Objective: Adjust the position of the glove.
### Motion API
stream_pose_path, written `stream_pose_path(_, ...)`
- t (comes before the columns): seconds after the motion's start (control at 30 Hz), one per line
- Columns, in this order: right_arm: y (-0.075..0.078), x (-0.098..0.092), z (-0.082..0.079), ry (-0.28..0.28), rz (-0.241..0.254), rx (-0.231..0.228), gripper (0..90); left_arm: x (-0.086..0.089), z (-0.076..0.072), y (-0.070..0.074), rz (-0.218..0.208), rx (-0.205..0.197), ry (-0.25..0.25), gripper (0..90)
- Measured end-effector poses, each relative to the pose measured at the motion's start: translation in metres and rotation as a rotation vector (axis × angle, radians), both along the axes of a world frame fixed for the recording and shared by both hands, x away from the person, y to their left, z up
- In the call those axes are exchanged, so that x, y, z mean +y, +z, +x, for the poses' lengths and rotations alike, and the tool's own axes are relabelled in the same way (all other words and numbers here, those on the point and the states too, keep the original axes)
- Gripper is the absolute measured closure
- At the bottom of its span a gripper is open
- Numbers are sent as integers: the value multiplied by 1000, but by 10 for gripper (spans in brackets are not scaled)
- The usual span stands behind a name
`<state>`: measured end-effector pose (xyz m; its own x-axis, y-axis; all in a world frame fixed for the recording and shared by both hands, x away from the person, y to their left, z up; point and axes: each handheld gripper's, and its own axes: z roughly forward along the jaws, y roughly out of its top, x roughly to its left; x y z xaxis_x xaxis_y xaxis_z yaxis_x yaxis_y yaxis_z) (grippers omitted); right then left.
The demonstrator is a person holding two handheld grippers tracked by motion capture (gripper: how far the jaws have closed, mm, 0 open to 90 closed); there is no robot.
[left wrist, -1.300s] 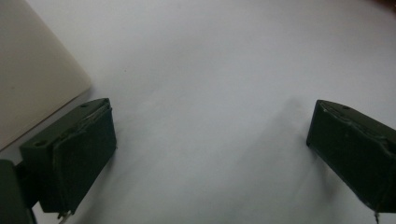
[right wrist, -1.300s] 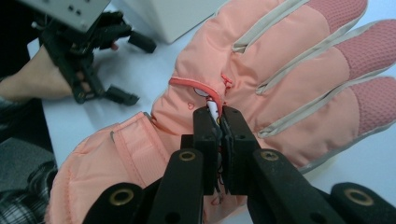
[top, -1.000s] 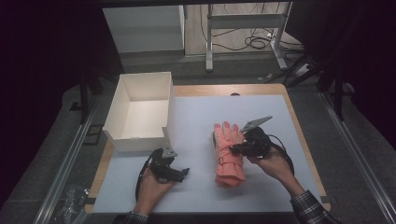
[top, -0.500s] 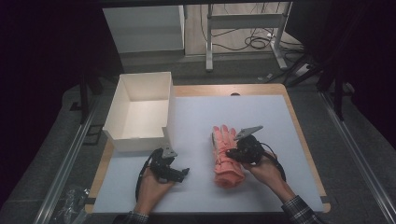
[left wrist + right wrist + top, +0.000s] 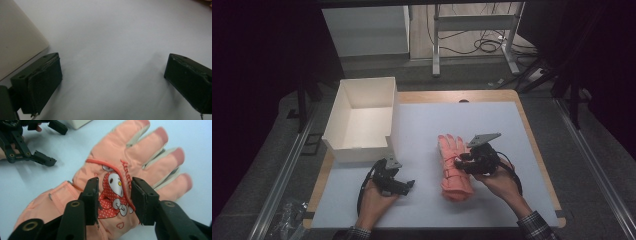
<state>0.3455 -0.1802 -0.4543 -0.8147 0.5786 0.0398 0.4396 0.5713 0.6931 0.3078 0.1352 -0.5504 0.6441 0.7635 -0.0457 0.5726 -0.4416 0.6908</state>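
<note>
The white-covered table (image 5: 492, 120) carries an open white cardboard box (image 5: 362, 120) at its far left, and its front edge is cut off by the bottom of the high view, together with the person's forearms. The salmon-pink glove (image 5: 454, 167) lies flat right of the middle, fingers pointing away from the person and the cuff partly hidden behind the right gripper (image 5: 113, 197), whose jaws have just been opening and now stand apart on both sides of the cartoon patch without pressing it. The left gripper (image 5: 112, 82) rests near the box corner with jaws wide open over bare table, holding nothing.
</note>
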Motion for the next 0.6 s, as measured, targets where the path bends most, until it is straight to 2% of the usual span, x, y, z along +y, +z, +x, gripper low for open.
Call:
stream_pose_path(0.1,8,-3,-2,1,4,-21,536,0,0,0,-2,2,1,15)
stream_pose_path(0.3,19,-20,-2,-41,5,-67,493,0,0,0,-1,2,2,15)
stream_pose_path(0.43,16,-32,-4,-66,-3,-82,480,0,0,0,0,1,0,15)
stream_pose_path(0.6,4,-46,-8,-83,-14,-83,476,0,0,0,-2,2,2,15)
